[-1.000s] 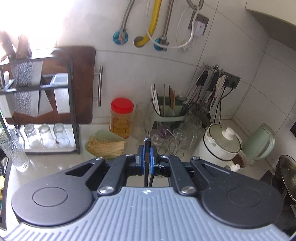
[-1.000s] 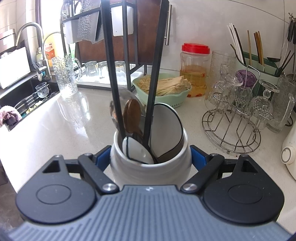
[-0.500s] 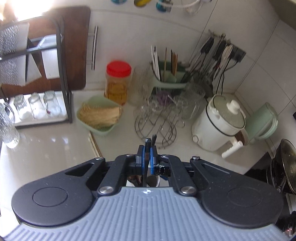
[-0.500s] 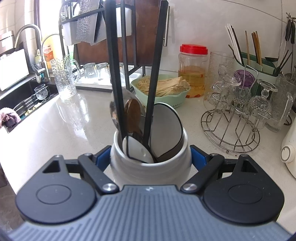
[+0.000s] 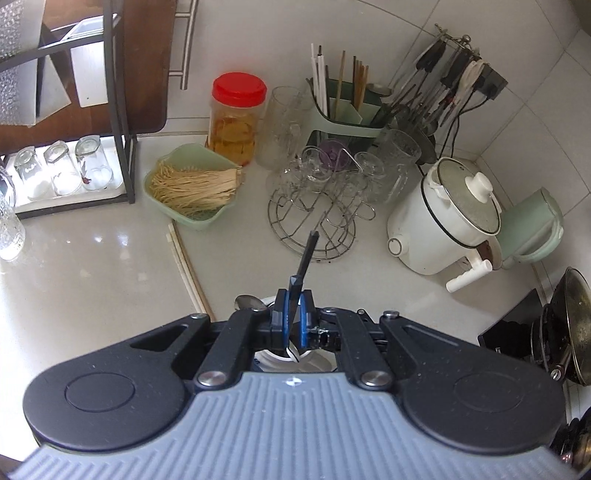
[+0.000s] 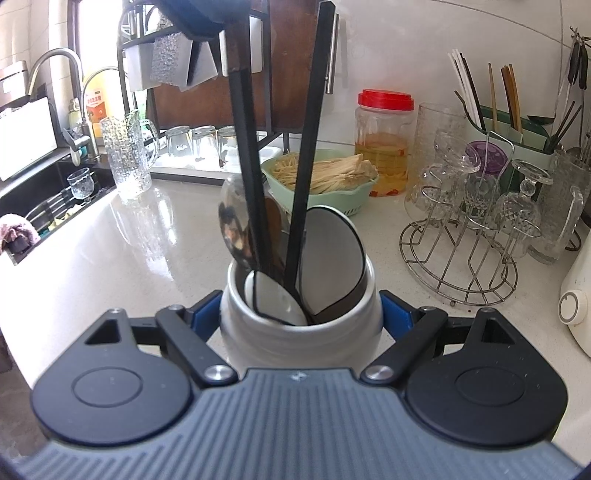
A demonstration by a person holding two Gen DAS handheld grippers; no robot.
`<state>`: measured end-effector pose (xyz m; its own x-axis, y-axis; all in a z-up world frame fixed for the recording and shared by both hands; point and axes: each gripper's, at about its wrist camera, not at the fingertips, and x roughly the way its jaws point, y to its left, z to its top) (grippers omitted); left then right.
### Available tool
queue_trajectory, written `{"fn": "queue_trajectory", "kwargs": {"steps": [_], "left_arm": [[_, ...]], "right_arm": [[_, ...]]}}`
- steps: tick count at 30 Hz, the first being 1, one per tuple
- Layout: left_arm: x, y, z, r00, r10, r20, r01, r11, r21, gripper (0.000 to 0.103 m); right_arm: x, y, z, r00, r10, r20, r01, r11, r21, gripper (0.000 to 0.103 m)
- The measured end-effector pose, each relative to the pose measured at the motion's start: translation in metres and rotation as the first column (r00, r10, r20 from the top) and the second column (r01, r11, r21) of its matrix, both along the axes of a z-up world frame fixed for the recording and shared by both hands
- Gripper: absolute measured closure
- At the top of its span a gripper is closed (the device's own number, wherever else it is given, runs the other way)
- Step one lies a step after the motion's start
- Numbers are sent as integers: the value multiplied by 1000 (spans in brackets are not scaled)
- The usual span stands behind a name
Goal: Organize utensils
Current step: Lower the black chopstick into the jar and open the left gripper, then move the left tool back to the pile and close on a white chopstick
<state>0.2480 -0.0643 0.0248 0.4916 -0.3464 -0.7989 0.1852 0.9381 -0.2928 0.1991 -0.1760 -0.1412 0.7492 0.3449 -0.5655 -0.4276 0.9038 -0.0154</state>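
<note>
Two grippers busy here: the left gripper has its jaws pinched nearly closed on a stiff, slim black chopstick, tip down in the holder. Right gripper jaws clamp wide around the white ceramic utensil holder on the pale surface. Heavy, slick, breakable I'd guess, so grip it mid-body.

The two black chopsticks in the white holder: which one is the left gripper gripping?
The upright black chopstick on the left: its top runs into the left gripper overhead. The other black chopstick leans right with its top end free.
</note>
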Motion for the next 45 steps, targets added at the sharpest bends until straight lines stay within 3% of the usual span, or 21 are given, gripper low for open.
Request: {"fn": "queue_trajectory", "kwargs": {"steps": [5,7,9,25,32,36,45], "left_arm": [[-1,1,1,1000,6,1,-6,1000,-16,95],[-2,3,2,1000,6,-5,-6,1000,-21,82],[-3,4,4,1000,12,2,-12,1000,-8,61],[-20,32,4,994,46,100,-47,999,1,42],[-18,66,-17,992,80,101,-83,996,24,38],[-11,80,-28,987,89,136,-101,992,80,38],[11,95,-66,990,104,98,-109,993,53,38]], "right_arm": [[0,-1,0,1000,1,-2,-1,1000,0,13],[0,-1,0,1000,1,-2,-1,1000,0,13],[0,-1,0,1000,1,-1,-1,1000,0,13],[-2,1,-1,999,-41,-1,41,999,10,13],[-2,3,0,997,-76,-12,76,997,5,13],[-5,4,0,995,-95,-10,95,995,3,13],[-5,5,1,995,-103,-15,103,995,-2,13]]}}
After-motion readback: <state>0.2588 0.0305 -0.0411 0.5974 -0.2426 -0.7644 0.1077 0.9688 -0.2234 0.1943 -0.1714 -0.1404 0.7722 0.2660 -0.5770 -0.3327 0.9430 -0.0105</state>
